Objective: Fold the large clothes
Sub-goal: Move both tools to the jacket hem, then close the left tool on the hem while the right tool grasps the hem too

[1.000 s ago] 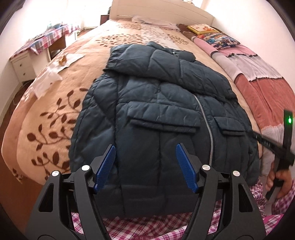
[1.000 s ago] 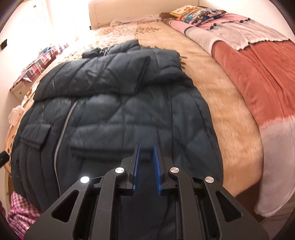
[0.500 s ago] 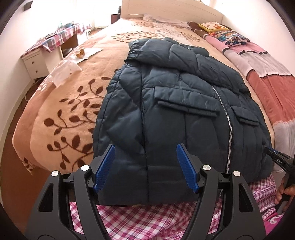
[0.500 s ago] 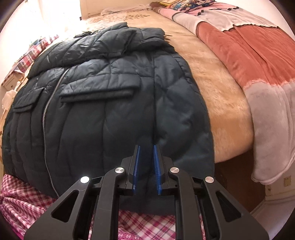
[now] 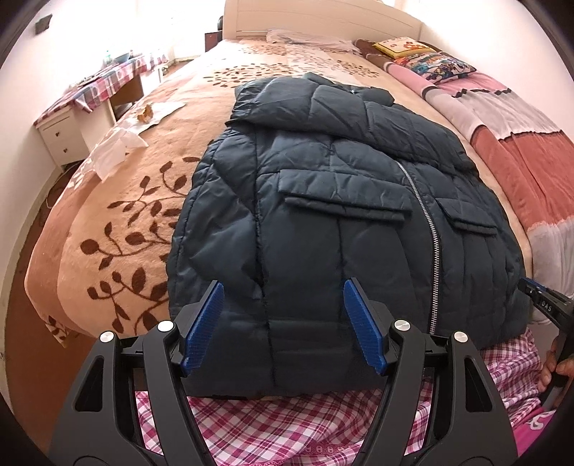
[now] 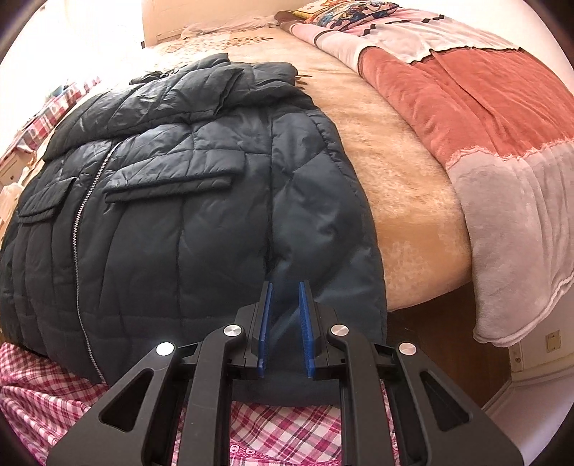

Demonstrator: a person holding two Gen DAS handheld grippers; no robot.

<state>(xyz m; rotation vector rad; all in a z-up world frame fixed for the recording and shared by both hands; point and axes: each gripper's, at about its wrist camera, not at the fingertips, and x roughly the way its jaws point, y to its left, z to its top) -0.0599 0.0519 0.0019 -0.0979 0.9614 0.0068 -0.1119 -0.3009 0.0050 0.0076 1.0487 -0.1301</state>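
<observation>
Jacket: a dark teal quilted puffer jacket lies front-up on the bed, collar toward the headboard, hem hanging over the near edge of the bed. Its zipper is done up, with a flap pocket on either side of it.
Left gripper: the left gripper sits over the hem on the jacket's left part; its jaws are spread wide with blue pads showing and no fabric between them.
Right gripper: the right gripper is at the hem near the jacket's right edge; its jaws stand nearly together, a narrow gap between the pads, and jacket fabric fills that gap; whether the pads truly pinch the fabric I cannot tell.
Bed cover: a tan blanket with a brown leaf pattern under the jacket.
Right side of bed: a pink, rust and grey blanket lies beside the jacket, apart from it, draping over the bed's edge.
Near edge: pink plaid fabric shows just below the hem.
Far left: a white nightstand stands beside the bed.
</observation>
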